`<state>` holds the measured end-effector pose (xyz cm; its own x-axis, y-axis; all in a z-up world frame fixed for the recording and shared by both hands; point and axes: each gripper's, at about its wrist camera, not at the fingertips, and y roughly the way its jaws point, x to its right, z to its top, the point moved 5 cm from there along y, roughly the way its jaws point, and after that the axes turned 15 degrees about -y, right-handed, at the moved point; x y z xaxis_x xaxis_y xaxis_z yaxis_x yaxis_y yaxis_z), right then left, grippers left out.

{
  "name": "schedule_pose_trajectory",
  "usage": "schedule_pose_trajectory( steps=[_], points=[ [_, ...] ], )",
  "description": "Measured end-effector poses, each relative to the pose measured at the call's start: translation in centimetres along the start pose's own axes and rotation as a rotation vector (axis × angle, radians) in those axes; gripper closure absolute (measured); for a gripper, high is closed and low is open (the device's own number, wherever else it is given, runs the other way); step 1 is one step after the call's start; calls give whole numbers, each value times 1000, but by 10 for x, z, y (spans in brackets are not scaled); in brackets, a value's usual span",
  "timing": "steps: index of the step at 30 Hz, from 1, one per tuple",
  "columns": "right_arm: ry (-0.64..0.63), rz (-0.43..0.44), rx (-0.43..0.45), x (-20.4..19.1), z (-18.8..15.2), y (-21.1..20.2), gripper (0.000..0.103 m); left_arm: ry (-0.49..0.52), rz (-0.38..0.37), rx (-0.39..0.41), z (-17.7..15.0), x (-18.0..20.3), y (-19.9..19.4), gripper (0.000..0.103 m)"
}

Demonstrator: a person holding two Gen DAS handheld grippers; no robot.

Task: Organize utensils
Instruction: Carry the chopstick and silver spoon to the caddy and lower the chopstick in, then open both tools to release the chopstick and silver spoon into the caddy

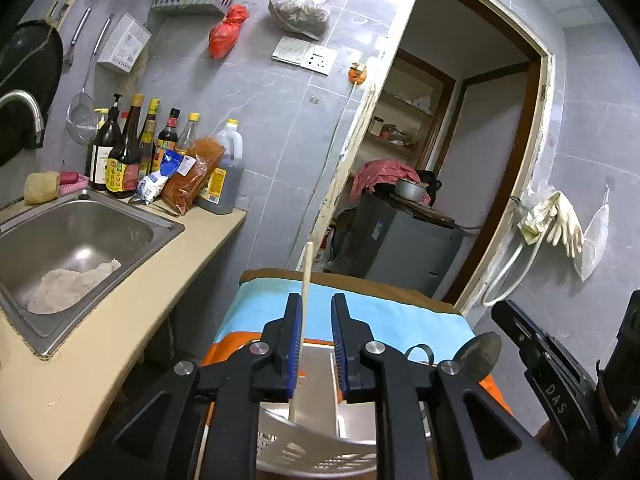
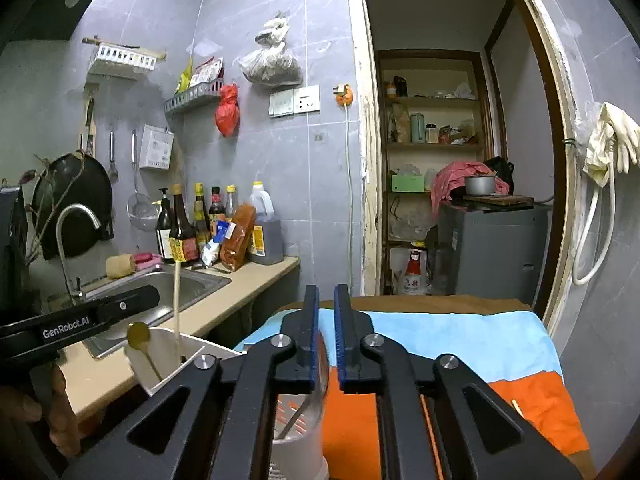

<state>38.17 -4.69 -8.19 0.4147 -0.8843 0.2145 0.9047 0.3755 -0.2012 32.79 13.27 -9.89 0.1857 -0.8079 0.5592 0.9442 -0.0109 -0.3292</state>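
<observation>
Close under the left tongs [image 1: 316, 338] stands a white utensil holder [image 1: 320, 452], and one pale chopstick [image 1: 302, 320] rises out of it between the blue pads. It lies against the left pad, while the right pad stands clear, so the tongs look slightly open and not pressing it. The right tongs [image 2: 326, 338] are parted by a narrow gap with nothing between them that I can see. Beside them, a spoon [image 2: 140, 338] already leans in the holder. I judge the chopstick is just being dropped into its compartment. Further on, another chopstick [image 2: 518, 408] lies on the orange and blue cloth [image 2: 460, 344]; the next move probably calls for picking it up.
</observation>
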Motion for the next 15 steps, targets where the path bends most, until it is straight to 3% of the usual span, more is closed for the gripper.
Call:
schedule_pose_trajectory(
  steps=[2,3,7,11,15],
  points=[
    [16,8,10,4,3,-6,80,7,-5,4,1,6,-7,79],
    [23,12,14,6,4,-9,77,11,-7,9,2,10,-11,76],
    [48,21,25,20,12,-23,75,15,-26,38,6,27,-27,47],
    [66,14,53,41,19,-45,46,35,-46,65,6,51,-40,26],
    [70,-5,62,67,24,-67,33,52,-71,84,0,76,-50,14]
  ],
)
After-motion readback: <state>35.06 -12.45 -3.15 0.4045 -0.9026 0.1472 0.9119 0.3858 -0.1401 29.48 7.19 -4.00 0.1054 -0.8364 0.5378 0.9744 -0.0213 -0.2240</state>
